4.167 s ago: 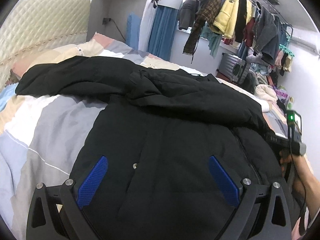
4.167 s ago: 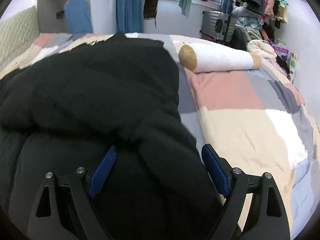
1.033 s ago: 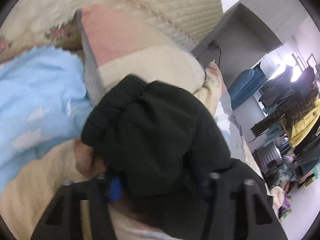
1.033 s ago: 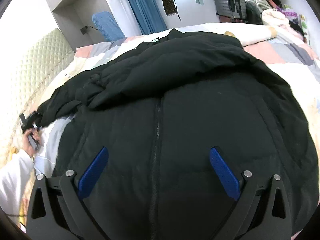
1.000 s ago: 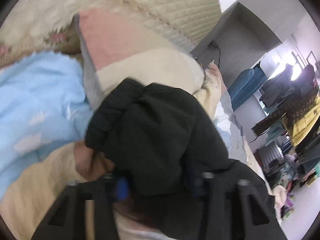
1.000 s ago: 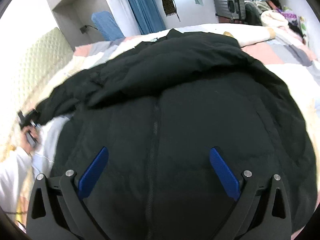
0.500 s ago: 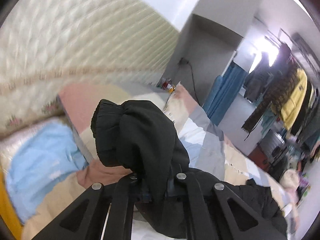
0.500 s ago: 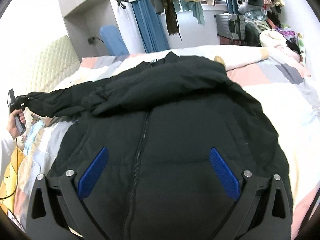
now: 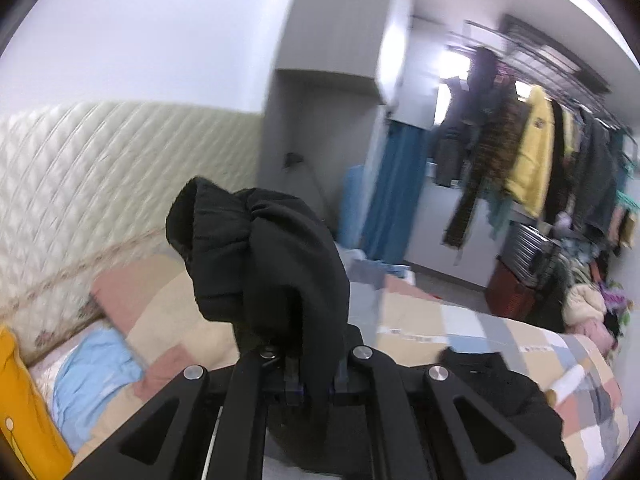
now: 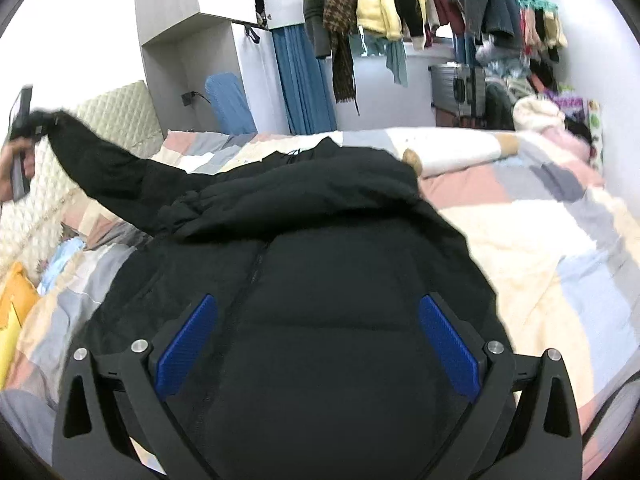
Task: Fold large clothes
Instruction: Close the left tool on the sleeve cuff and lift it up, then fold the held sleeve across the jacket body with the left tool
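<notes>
While the black puffer jacket (image 10: pixel 320 280) lies on the patchwork bed (image 10: pixel 540 240), left claw (image 9: pixel 314 376) pinches its sleeve cuff (image 9: pixel 240 240) aloft; right claw (image 10: pixel 316 344) wide over jacket's body.

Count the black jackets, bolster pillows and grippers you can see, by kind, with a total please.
Black jacket: 1
Bolster pillow: 1
Grippers: 2, the left gripper and the right gripper
Total: 4
</notes>
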Tool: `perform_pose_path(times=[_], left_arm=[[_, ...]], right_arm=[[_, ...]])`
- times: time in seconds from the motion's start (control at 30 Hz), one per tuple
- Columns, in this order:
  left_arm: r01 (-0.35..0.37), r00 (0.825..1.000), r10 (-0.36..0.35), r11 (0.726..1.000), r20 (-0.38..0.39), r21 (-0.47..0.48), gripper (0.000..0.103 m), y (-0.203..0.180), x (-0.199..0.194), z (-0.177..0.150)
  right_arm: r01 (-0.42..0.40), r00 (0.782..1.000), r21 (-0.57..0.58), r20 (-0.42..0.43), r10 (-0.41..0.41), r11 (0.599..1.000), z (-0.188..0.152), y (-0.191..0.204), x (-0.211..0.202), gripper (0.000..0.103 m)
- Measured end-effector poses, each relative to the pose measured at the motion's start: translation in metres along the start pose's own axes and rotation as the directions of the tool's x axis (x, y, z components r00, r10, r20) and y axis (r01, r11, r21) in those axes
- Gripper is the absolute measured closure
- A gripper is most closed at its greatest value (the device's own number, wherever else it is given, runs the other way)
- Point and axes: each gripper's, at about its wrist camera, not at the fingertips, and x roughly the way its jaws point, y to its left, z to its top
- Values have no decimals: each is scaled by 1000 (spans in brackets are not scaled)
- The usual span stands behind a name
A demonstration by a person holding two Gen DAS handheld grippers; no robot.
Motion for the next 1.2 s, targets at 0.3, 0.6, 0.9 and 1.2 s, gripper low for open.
perform_pose_path(times=[0.3,0.6,0.9,1.2], left_arm=[[181,983,-181,972,-12,152,97,-166,-26,-13],[370,929,-356,907,-102,202,97,-306,-23,-84],[401,916,-373,851,-148,339,97,-403,4,-196],[432,896,-347,825,-277,365,97,-438,62,-312]], right_arm=[[-17,999,-10,48,18,1000,-2,-23,-21,2],[-81,995,101,65,74,992,-5,-58,-26,2],[-83,995,138,60,76,987,-9,-80,-23,2],[-72,997,182,33,67,981,-11,-93,-1,2]])
